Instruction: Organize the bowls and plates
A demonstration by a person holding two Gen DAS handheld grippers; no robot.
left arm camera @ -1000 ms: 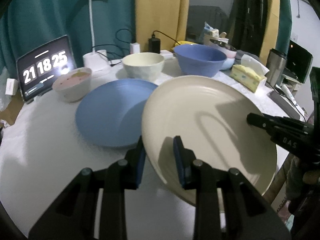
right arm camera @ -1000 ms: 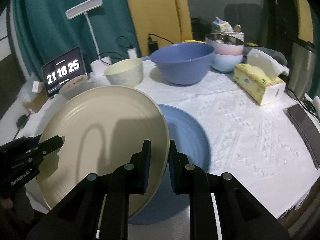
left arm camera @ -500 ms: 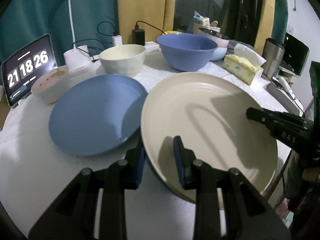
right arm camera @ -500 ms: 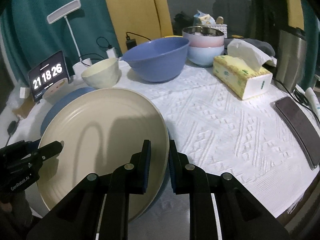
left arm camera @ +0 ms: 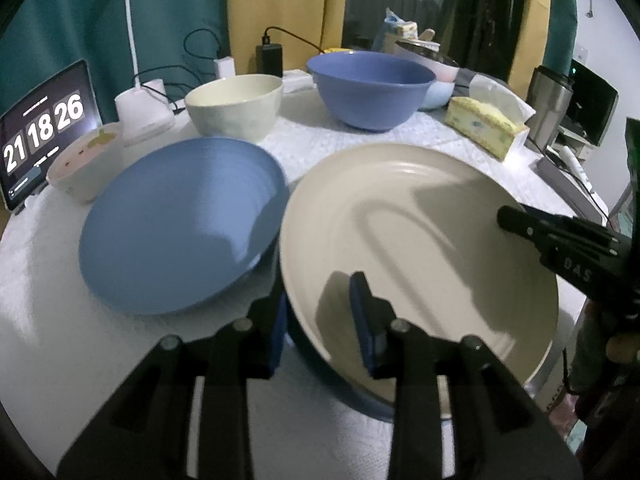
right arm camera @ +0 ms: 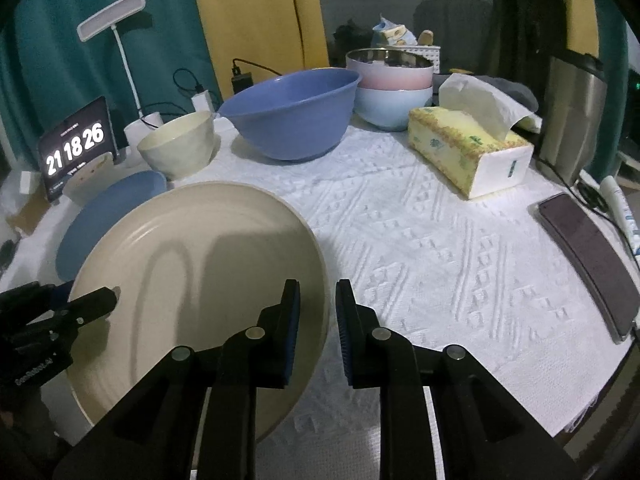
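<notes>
A large cream plate (left arm camera: 420,236) is held over the near side of the table, and it also shows in the right wrist view (right arm camera: 208,264). My left gripper (left arm camera: 320,308) is shut on its near left rim. My right gripper (right arm camera: 318,320) is shut on its right rim. A blue plate (left arm camera: 180,220) lies on the cloth to the left of the cream plate, partly hidden behind it in the right wrist view (right arm camera: 108,208). A cream bowl (left arm camera: 234,106), a large blue bowl (left arm camera: 372,88) and a small pink bowl (left arm camera: 86,160) stand behind.
Stacked pink and pale blue bowls (right arm camera: 390,88), a tissue box (right arm camera: 468,152), a steel tumbler (right arm camera: 568,112) and a dark phone (right arm camera: 588,260) sit at the right. A clock tablet (left arm camera: 44,128) and a desk lamp (left arm camera: 140,112) stand at the back left. A white cloth (right arm camera: 440,240) covers the table.
Both grippers have carried the cream plate to the right, off the blue plate. The blue plate now lies fully exposed beside it.
</notes>
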